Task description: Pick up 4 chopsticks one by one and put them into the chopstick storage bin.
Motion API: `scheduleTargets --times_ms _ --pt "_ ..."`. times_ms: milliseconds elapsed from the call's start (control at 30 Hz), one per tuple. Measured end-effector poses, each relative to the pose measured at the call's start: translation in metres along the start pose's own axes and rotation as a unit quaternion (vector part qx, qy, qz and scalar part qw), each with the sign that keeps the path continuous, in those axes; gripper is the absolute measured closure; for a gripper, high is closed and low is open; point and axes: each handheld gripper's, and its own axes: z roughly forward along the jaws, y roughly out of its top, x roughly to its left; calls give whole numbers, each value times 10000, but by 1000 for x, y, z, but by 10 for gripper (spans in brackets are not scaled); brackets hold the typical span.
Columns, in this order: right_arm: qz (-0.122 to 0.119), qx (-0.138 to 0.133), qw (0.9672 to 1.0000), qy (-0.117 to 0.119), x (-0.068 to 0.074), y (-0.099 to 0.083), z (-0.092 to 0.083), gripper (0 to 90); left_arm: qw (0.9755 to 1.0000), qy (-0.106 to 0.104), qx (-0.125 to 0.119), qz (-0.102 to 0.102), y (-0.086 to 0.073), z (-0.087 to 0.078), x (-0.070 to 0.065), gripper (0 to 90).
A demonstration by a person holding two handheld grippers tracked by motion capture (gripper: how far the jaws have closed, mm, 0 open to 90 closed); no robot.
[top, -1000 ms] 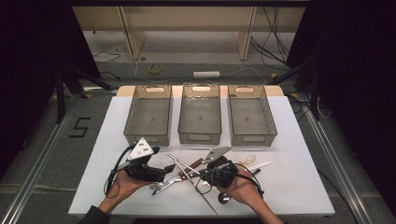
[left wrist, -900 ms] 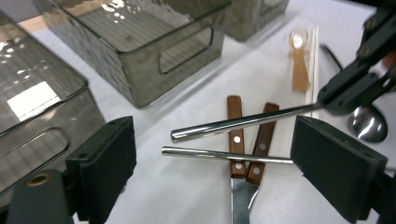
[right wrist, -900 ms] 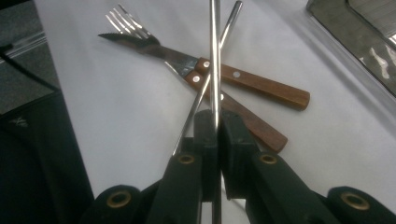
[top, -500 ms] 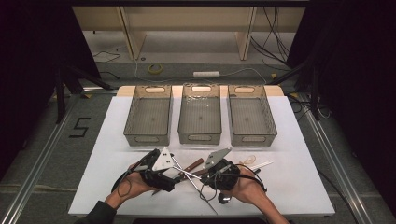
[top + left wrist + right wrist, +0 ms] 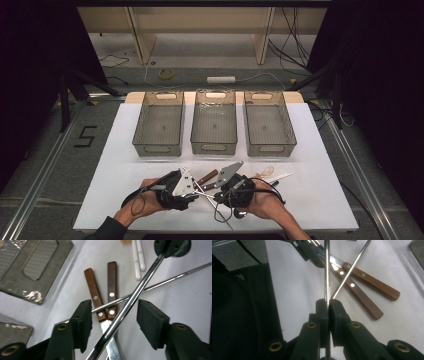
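Steel rod point(image 5: 326, 270), thin and polished, pinched in my right gripper point(image 5: 328, 305) low in the frame's middle.

It looks stiff, light and slippery, so I judge a hold on the shaft away from the tip, squarely across, is best. My left gripper point(image 5: 113, 315) has just been closing; its jaws stand apart with the rod point(image 5: 125, 312) between them, pads not yet pressing. A second rod point(image 5: 160, 283) crosses it over two wooden-handled knives point(image 5: 102, 295).
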Motion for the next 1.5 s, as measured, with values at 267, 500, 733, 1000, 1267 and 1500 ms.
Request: scheduleTargets --times_ms 267,500,733,1000,1267,1500 --pt "-136 46 9999 58 2 1 -1 865 9996 -237 140 106 0 2 -2 580" --pt "-238 98 9996 117 3 1 0 866 9990 -341 183 213 -1 3 -4 676" --pt "-367 123 9992 126 3 1 1 864 9982 -409 223 383 -2 3 -6 709" --pt "-269 -38 9994 200 -6 0 -4 729 9945 -587 316 808 -1 0 -10 812" --pt "217 -648 9975 -198 -12 4 -20 446 9963 -373 373 681 2 -2 -9 829" --pt "670 -1341 9865 -658 -12 5 -30 372 9994 -138 319 68 -2 -6 3 830"
